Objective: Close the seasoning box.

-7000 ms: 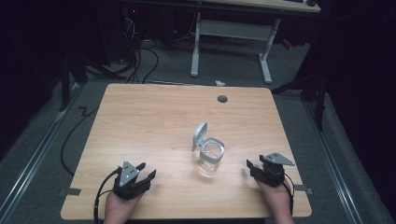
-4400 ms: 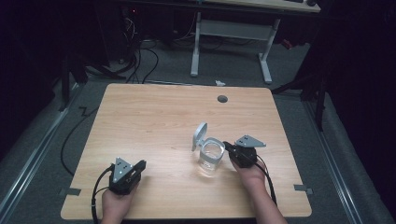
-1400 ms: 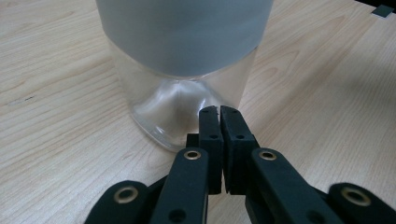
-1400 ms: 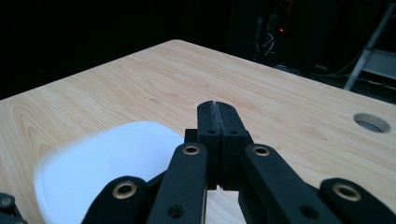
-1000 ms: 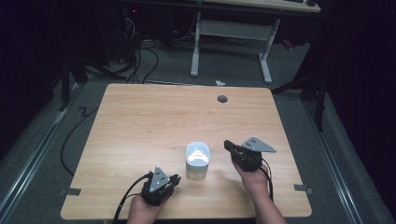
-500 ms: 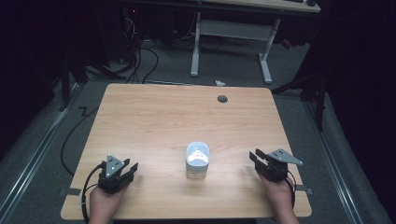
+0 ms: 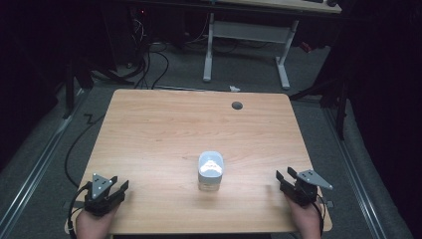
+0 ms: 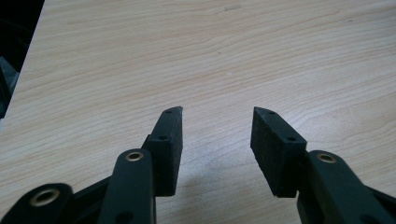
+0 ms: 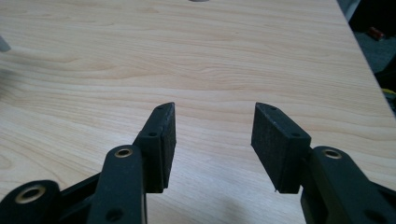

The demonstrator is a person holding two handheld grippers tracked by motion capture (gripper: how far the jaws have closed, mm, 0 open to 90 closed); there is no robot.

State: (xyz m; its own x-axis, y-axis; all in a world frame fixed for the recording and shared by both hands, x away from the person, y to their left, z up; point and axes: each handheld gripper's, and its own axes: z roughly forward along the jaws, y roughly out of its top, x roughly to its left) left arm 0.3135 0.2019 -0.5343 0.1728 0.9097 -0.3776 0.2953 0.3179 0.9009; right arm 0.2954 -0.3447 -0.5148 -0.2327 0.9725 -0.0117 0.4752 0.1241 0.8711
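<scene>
Both handheld tools are matte black. The left gripper [image 8: 216, 114] has brass-ringed pivot holes on its arms and small screw holes in its flat rubbery pads [image 8: 170, 140]. The right gripper [image 9: 214, 112] is built alike. Each carries a grey three-cornered plate [image 7: 314, 178] and trails a black cable [image 7: 74, 209].

1. I count one wooden table [image 7: 149, 139] in front of me.
2. One clear container [image 7: 210, 180] stands on it, and it carries one white lid [image 7: 211, 166].
3. I hold two grippers: one left gripper [image 7: 115, 185] and one right gripper [image 7: 285, 178].
4. Each has two black jaws, so four jaws in all, with nothing between either pair.
5. Two hands: my left hand [image 7: 92, 224] and my right hand [image 7: 304, 219].
6. One round dark hole [image 7: 237, 105] sits in the tabletop near its far edge.
7. Beyond the table stands one desk frame with two pale legs [image 7: 208, 50].
</scene>
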